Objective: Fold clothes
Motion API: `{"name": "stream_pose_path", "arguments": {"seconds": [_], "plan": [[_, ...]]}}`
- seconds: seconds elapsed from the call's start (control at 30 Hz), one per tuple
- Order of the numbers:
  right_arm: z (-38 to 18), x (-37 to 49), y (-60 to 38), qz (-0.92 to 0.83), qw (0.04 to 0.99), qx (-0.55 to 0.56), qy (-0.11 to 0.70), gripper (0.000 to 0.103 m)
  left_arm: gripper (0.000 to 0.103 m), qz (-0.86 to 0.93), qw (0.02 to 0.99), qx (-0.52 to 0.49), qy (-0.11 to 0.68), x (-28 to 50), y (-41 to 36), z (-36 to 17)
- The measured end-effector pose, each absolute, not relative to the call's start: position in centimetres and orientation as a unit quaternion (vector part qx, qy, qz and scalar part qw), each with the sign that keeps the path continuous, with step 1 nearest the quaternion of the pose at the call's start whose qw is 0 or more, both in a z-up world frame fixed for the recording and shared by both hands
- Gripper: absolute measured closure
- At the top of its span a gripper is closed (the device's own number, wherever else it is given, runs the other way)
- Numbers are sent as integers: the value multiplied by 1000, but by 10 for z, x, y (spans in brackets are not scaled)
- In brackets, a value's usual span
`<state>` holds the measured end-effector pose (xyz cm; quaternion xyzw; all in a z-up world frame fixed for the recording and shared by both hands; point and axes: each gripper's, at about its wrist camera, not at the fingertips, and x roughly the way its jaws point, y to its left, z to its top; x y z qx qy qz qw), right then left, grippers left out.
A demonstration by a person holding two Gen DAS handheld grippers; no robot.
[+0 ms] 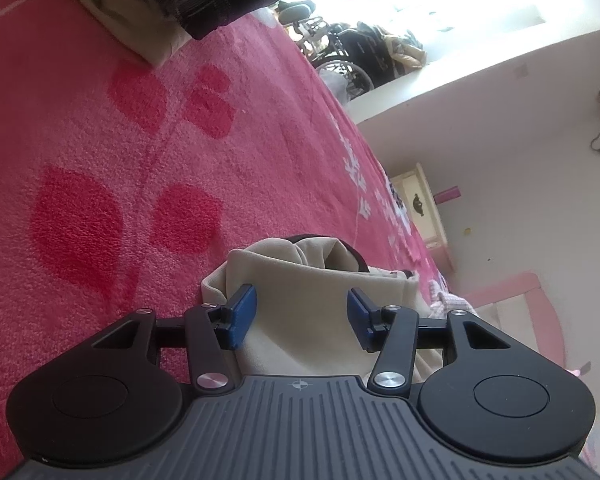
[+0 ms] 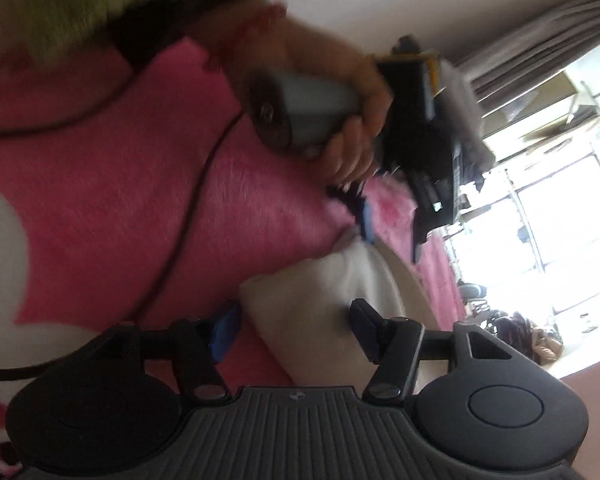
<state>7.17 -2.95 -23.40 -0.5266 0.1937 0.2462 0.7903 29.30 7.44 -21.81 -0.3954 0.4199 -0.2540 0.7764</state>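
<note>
Left tongs [image 1: 302, 314] hover with the jaws parted to a middling gap, blue pads clear of the cloth: the folded cream-coloured fleece garment [image 1: 300, 280] lies right between and beneath them on the pink plush bed cover with red leaf shapes [image 1: 100, 160]. Far ahead of these tongs, a second heap of cream and dark plaid clothing [image 1: 172, 4] sits on the same cover. Over to the right tongs [image 2: 296, 330], blurred, jaws standing wide, nothing pinched; the cream garment spreads just ahead between the pads. Beyond it, a person's hand [image 2: 352, 120] grips the other tool's handle, a thin black cable [image 2: 192, 184] trailing across the pink.
</note>
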Motion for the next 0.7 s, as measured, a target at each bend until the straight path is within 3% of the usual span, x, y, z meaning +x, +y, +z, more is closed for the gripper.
{"name": "stream_pose_path", "arguments": {"seconds": [0.1, 0.2, 0.33, 0.5, 0.57, 0.7], "plan": [[-237, 87, -26, 241, 796, -523, 185, 35, 52, -255, 769, -407, 422, 295, 76, -220], [-239, 102, -24, 230, 803, -517, 188, 44, 52, -255, 766, -411, 423, 295, 78, -221], [-240, 104, -20, 204, 801, -533, 181, 46, 52, -255, 767, -409, 423, 294, 78, -221], [-250, 119, -16, 184, 790, -553, 189, 35, 52, -254, 769, -407, 422, 294, 77, -220], [-248, 129, -16, 183, 795, -545, 195, 40, 52, -254, 770, -405, 422, 295, 76, -219], [-236, 145, -17, 158, 819, -509, 213, 73, 49, -245, 778, -411, 408, 295, 82, -214]]}}
